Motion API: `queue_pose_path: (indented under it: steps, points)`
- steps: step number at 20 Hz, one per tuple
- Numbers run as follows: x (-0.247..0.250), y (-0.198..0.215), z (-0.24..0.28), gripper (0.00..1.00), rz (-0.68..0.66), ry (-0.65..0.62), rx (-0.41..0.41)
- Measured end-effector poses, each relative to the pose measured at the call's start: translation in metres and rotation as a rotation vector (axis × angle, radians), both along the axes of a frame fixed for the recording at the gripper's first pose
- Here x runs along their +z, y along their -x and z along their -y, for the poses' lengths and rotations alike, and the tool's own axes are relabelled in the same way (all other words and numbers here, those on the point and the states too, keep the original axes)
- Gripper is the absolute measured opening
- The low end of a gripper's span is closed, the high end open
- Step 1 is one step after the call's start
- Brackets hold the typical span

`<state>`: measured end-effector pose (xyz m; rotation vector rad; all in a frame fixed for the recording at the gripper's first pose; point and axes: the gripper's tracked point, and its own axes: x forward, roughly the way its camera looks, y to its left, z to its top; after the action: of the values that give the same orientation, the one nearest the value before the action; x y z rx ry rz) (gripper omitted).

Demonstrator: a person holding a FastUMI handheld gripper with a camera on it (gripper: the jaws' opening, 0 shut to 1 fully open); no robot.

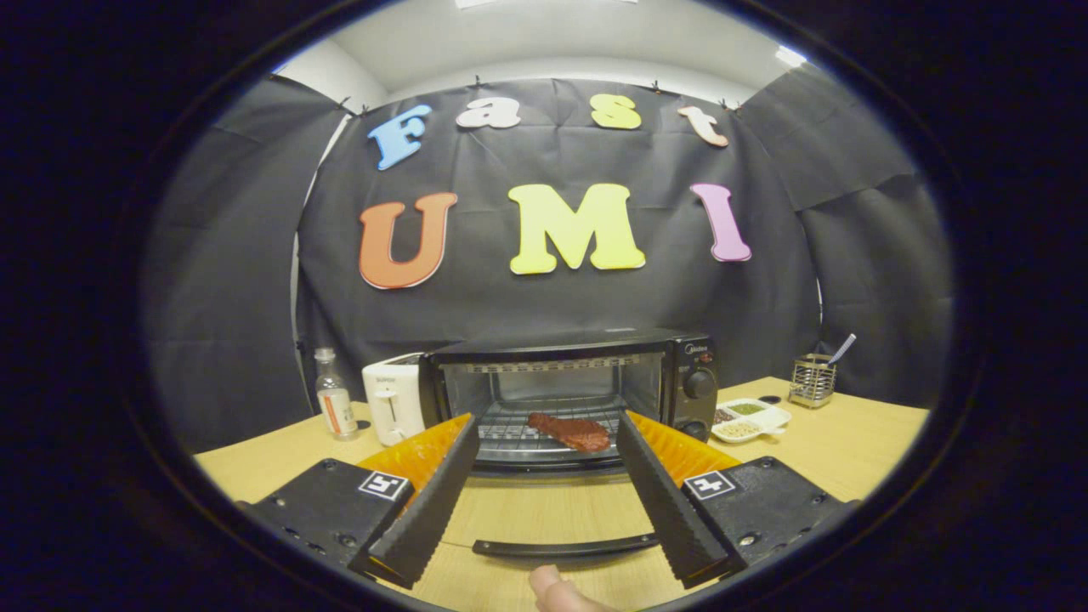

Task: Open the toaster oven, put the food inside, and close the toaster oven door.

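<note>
Black cloth wall [552, 297] hangs well beyond the fingers; wooden table [850, 442] spreads beneath; white ceiling [544, 42] above.

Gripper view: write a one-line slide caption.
Open fingers face the open oven, steak on its rack, door still down.

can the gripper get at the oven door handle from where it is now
Probably yes. The gripper is open, its fingers spread wide, and the door handle lies between them on the lowered door. Nothing blocks it; a fingertip rests just below the handle.
</note>
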<state>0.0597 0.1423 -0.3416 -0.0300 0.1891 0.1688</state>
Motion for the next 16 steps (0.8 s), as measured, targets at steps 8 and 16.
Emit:
queue_pose_path:
  steps: [8, 16]
  points:
    - [-0.05, 0.039, 0.014, 1.0, -0.281, 0.078, 0.021]
    - [-0.119, 0.061, 0.016, 1.0, -0.595, 0.094, 0.02]
